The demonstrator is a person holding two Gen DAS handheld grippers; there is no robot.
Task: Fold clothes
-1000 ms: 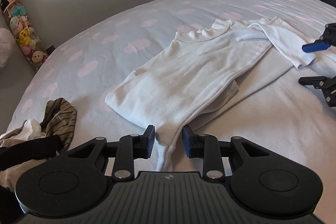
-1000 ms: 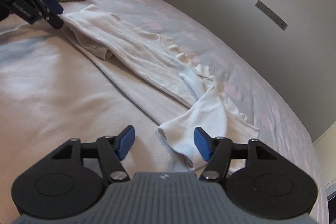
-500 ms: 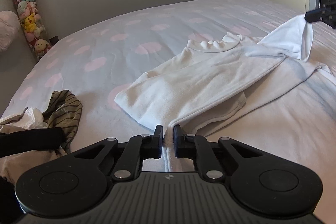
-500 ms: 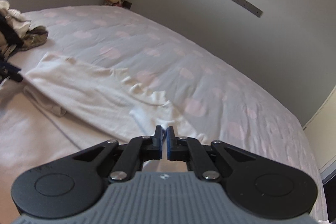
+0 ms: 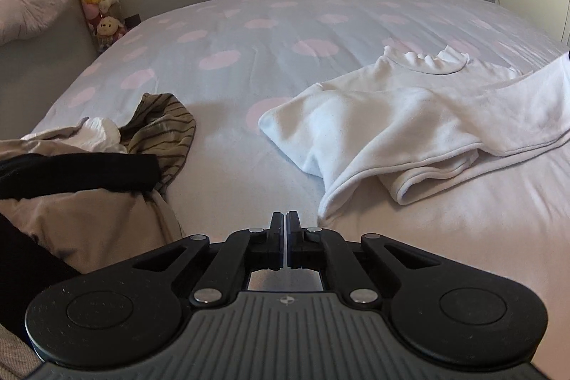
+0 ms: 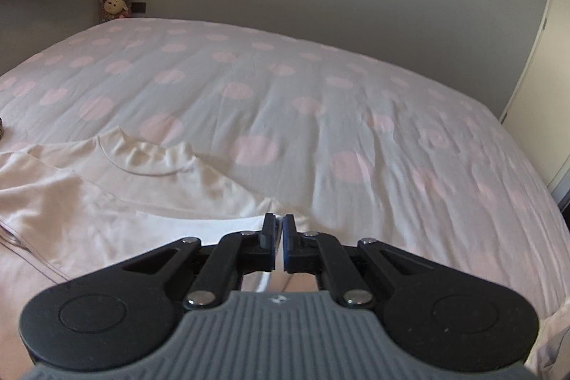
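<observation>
Pink-dotted bedspread (image 5: 249,34) carries half-folded, rumpled white long-sleeved top (image 5: 392,116), collar far side. Left gripper (image 5: 287,219) pressed together, empty, near its hem. Right gripper (image 6: 278,223) pinching its sleeve.

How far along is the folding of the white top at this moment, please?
Done: one side of the white top is already folded over its body, hems stacked. In hand: the left gripper is shut by the hem corner, though cloth between its jaws is not clear; the right gripper is shut on the sleeve edge. Left: lay that sleeve in, fold the top smaller, then the pile beside it.
</observation>
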